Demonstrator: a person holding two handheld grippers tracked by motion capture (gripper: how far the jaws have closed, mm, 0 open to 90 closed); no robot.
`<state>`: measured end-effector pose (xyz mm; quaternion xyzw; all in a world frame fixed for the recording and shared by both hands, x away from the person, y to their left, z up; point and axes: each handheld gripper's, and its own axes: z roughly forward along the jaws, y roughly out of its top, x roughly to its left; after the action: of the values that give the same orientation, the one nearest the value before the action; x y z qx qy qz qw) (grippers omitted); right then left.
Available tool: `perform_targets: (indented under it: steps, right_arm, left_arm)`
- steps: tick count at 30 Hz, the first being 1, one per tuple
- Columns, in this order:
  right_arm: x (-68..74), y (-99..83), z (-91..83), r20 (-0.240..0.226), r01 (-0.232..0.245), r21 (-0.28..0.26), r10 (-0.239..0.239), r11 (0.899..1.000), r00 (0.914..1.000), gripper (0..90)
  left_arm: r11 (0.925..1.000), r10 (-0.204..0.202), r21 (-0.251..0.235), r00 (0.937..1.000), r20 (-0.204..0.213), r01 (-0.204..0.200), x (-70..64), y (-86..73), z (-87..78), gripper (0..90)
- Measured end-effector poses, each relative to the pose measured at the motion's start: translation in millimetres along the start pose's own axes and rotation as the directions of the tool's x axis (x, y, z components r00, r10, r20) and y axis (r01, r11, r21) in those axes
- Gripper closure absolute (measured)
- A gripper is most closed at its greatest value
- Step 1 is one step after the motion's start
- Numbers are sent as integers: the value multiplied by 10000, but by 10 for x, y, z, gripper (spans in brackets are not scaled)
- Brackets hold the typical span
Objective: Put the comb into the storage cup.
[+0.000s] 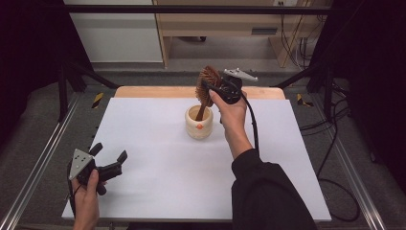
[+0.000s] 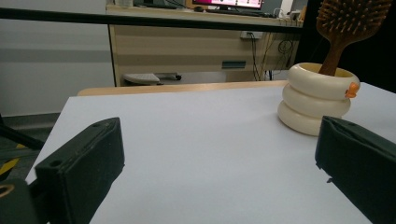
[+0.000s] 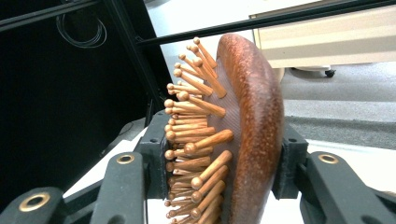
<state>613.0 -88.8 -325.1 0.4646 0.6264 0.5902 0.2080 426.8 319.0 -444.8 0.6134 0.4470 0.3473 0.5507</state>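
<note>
A brown wooden hairbrush [image 1: 207,86] stands handle-down in a cream ringed cup [image 1: 199,122] near the table's middle back. My right gripper [image 1: 210,89] is shut on the brush head, its jaws pressing the bristle side and the smooth back [image 3: 254,126]. From the left gripper view, the cup [image 2: 317,98] sits ahead to the right with the brush [image 2: 345,28] rising out of it. My left gripper [image 1: 109,152] rests low over the table's front left corner, open, with nothing between its black jaws [image 2: 215,163].
The white table top [image 1: 158,158] has a wooden strip [image 1: 143,91] along its far edge. Black frame posts stand at both back corners, and cables lie on the floor at the right. A wooden desk [image 1: 220,24] stands beyond the table.
</note>
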Motion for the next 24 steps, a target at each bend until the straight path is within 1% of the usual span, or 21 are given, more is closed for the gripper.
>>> perform_targets:
  steps: [21,24]
  right_arm:
    - [-46,-94,38,-36,-301,34,301,9995,9995,511]
    - [-53,-109,46,-53,-311,34,311,9995,9995,511]
  left_arm:
    - [10000,13,10,10000,55,-13,-3,-1,3,14]
    - [10000,-24,-16,10000,-23,24,0,1,1,14]
